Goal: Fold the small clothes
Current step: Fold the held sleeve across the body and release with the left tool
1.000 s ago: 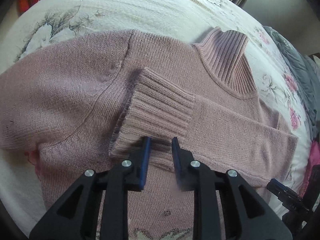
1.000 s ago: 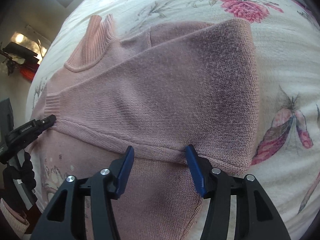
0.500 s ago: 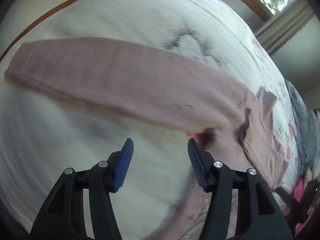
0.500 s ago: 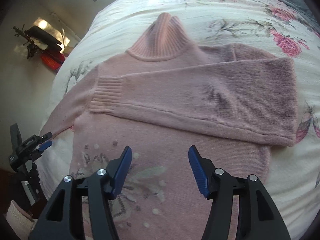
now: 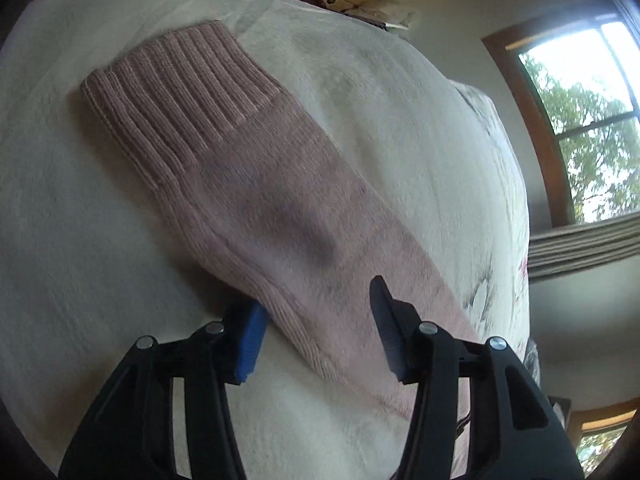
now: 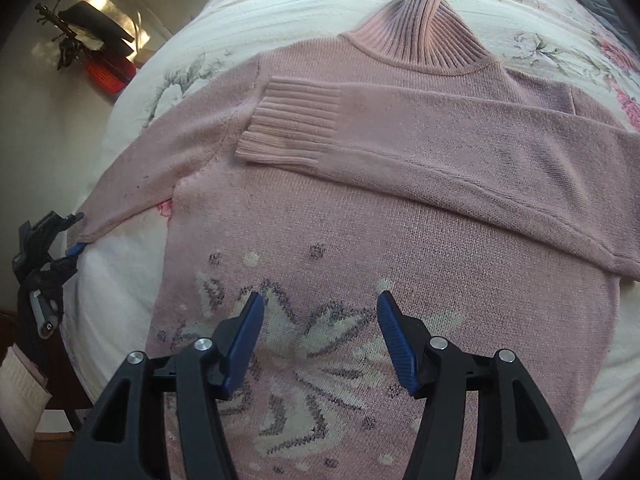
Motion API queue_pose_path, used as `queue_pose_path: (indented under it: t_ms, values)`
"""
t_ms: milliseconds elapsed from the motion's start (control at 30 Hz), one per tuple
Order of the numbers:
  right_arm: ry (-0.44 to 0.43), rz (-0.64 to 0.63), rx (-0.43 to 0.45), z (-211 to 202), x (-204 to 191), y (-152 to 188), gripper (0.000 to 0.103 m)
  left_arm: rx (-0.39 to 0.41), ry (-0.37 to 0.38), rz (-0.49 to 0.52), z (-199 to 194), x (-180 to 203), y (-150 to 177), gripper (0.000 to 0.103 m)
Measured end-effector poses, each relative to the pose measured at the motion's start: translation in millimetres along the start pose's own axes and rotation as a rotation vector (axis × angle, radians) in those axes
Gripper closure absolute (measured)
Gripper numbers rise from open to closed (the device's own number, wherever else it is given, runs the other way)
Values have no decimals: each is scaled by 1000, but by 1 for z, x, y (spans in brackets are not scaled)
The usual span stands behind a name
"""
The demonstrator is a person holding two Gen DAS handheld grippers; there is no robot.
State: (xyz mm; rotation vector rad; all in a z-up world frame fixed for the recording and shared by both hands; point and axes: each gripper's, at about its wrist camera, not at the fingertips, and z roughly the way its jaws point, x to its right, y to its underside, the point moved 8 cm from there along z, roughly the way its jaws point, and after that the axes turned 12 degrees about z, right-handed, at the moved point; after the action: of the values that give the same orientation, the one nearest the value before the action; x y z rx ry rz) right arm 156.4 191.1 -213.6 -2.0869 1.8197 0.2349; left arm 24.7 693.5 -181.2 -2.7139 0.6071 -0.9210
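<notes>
While unlabelled sweater (image 6: 400, 208) lies flat, both grippers agape

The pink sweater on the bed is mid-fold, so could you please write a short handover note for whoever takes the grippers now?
Left gripper: open, holding nothing, straddling the unfolded sleeve near its ribbed cuff.
Right gripper: open, holding nothing, over the sweater body and its flower pattern.
The sweater lies flat, front up, on the floral bedspread.
Done: one sleeve is folded across the chest.
Left: fold the other sleeve in, then fold the body.
</notes>
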Motion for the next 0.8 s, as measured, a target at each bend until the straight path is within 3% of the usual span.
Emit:
queue_pose_path:
  t_ms: [233,333,433,600,800]
  values:
    - [39,17,-6,3,1,3,44,51,2,-66,0,-24,-32,63]
    - [53,16,-11,7,0,4,44,51,-12,-92,-2,-33,-41,80]
    - [55,25,-15,9,0,6,44,42,-16,-37,-7,-25,-46,99]
    - [58,18,-15,7,0,9,44,65,58,116,-28,21,-50,98]
    - [50,49,2,-4,16,8,44,48,204,325,-36,136,-14,98]
